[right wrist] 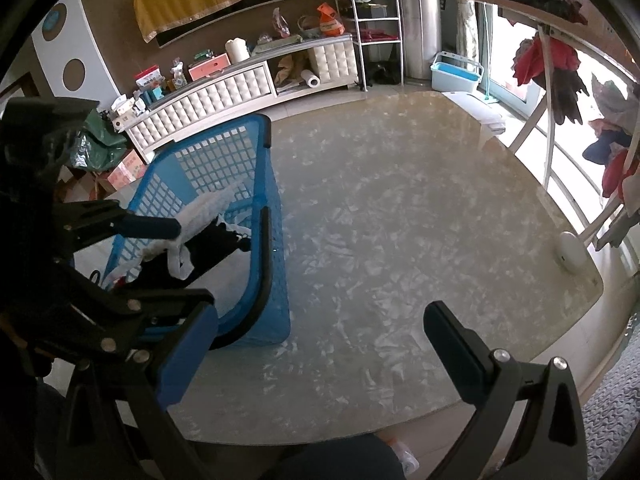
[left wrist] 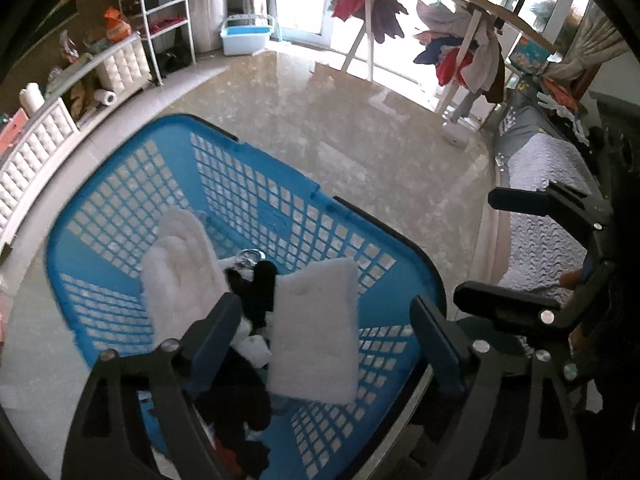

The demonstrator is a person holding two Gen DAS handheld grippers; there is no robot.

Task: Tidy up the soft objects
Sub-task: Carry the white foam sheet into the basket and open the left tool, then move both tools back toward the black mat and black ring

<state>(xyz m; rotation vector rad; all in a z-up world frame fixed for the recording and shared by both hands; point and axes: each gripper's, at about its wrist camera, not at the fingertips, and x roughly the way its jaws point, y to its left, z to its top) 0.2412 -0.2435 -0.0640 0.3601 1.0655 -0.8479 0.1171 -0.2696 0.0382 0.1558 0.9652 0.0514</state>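
Glossy marble floor (right wrist: 400, 216) fills the room, with a white cabinet (right wrist: 224, 88) along the wall and a drying rack (left wrist: 464, 40) by the window. On the floor stands a blue basket (left wrist: 256, 208) holding a white pad (left wrist: 316, 332), a fluffy white cloth (left wrist: 180, 268) and dark clothes (left wrist: 256, 292). No writing is readable. Left gripper (left wrist: 324, 332) hovers over the basket, jaws wide apart and holding nothing. Right gripper (right wrist: 316, 340) hangs over bare floor beside the basket, jaws likewise spread and holding nothing.
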